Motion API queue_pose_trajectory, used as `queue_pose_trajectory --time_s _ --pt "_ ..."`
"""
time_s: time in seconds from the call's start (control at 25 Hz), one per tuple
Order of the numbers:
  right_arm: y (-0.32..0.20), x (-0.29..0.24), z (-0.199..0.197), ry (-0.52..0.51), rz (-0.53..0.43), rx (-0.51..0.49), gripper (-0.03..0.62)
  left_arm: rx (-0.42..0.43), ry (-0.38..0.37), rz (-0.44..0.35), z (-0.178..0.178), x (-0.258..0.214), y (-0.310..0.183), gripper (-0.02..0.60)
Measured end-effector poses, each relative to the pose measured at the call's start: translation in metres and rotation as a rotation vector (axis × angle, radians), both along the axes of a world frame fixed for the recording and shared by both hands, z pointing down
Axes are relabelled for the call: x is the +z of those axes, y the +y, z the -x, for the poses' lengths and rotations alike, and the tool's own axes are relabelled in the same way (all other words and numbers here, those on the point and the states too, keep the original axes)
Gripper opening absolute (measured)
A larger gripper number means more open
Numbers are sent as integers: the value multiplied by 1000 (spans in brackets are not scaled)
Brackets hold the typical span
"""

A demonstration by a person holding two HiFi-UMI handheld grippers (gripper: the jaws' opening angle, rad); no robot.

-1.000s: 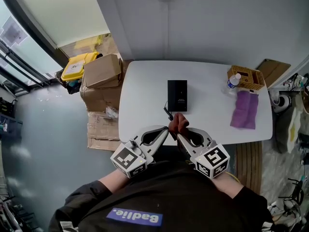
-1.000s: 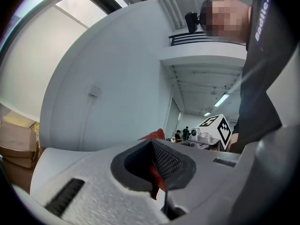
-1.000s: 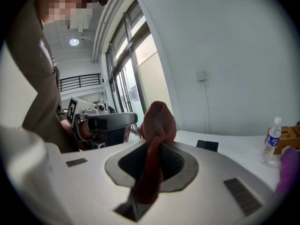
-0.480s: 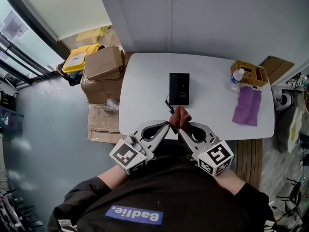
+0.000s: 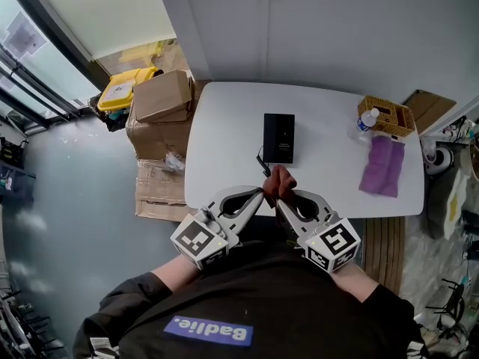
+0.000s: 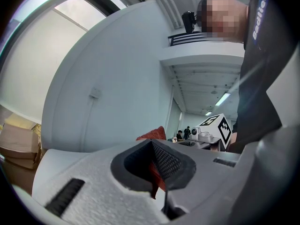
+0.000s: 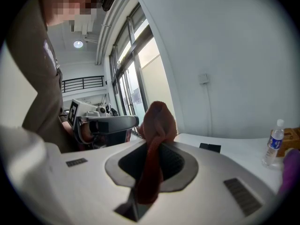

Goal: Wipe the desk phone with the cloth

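A black desk phone (image 5: 278, 138) lies flat near the middle of the white table (image 5: 224, 126); it also shows small in the right gripper view as the phone (image 7: 210, 147). A reddish-brown cloth (image 5: 278, 182) is bunched just above the table's near edge, held from both sides. My left gripper (image 5: 262, 194) is shut on the cloth (image 6: 157, 172), and my right gripper (image 5: 278, 200) is shut on the cloth (image 7: 154, 139) too. Both sit side by side, tips nearly touching, a little short of the phone.
A purple cloth (image 5: 382, 165) lies at the table's right end, beside a wicker basket (image 5: 385, 117) and a water bottle (image 5: 362, 123). Cardboard boxes (image 5: 159, 99) and a yellow bin (image 5: 122, 90) stand on the floor left of the table. A wall runs behind the table.
The view shifted slightly, so the table and phone sit a little lower in the frame. Both grippers stay together, holding the cloth in the same place.
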State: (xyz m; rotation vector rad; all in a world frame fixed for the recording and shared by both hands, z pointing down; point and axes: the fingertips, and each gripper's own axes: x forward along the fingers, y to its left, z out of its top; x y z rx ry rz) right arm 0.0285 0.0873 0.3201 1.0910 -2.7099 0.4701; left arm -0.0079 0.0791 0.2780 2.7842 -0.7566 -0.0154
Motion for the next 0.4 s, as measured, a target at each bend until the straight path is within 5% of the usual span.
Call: queue_pose_trajectory --time_s 0.4 --pt "-2 2 2 2 4 1 69 3 1 2 1 3 -2 12"
